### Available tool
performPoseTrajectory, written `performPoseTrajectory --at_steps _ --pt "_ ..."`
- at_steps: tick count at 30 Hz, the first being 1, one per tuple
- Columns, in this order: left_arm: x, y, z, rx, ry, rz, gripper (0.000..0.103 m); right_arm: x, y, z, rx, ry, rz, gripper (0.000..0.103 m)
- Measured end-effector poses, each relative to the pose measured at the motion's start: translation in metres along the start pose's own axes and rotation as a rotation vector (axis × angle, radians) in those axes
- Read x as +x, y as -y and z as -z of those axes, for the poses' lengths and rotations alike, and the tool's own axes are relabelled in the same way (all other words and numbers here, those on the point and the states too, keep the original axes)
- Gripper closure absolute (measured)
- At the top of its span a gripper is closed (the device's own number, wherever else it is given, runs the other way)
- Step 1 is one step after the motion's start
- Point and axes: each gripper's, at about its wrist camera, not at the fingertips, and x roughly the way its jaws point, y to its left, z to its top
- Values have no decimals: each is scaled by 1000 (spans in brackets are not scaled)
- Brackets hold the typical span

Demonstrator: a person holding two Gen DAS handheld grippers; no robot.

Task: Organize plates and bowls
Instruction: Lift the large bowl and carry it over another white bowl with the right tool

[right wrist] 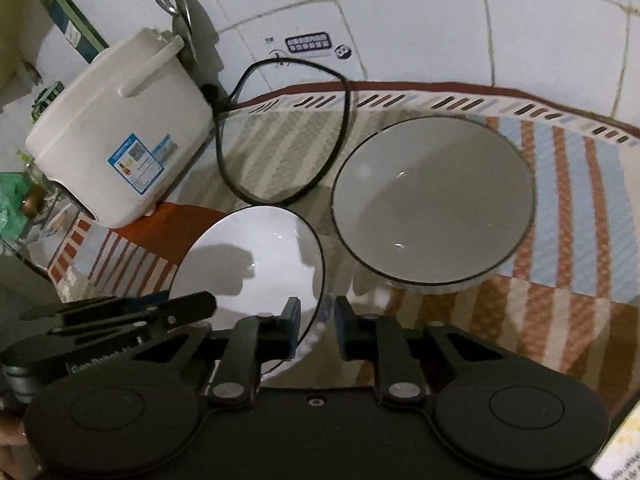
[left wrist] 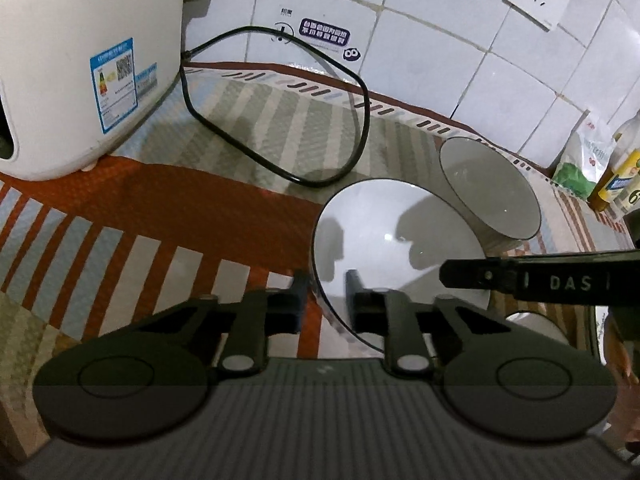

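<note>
Two claws pinch one plate (left wrist: 384, 240) rim: left claw (left wrist: 326, 296), right claw (right wrist: 318, 320).

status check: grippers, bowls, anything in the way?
Left gripper and right gripper both shut on near bowl rim, opposite sides. Far bowl beside it. Black cord looped behind.

Plate (right wrist: 256, 256) left of bowl (right wrist: 434, 200), on mat (right wrist: 560, 300).

We hold both grippers tilted downward. Our left gripper (left wrist: 327, 296) has its fingers (left wrist: 298, 300) clamped on the near left rim of the plate (left wrist: 384, 232). Our right gripper (right wrist: 318, 328) has its fingers (right wrist: 290, 328) pinched over the same plate's right rim.
</note>
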Motion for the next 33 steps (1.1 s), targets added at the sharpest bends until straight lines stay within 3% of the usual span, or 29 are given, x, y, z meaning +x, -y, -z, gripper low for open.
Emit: performPoseTrajectory --at_steps 7,14,33 --pt "-7 11 6 70 46 -48 90 -5 -10 1 -38 43 49 86" --pt "-40 19 6 117 115 -65 90 -32 -23 2 -59 99 32 87" --pt "-116 62 37 256 110 15 90 -124 -33 49 -30 112 62 87"
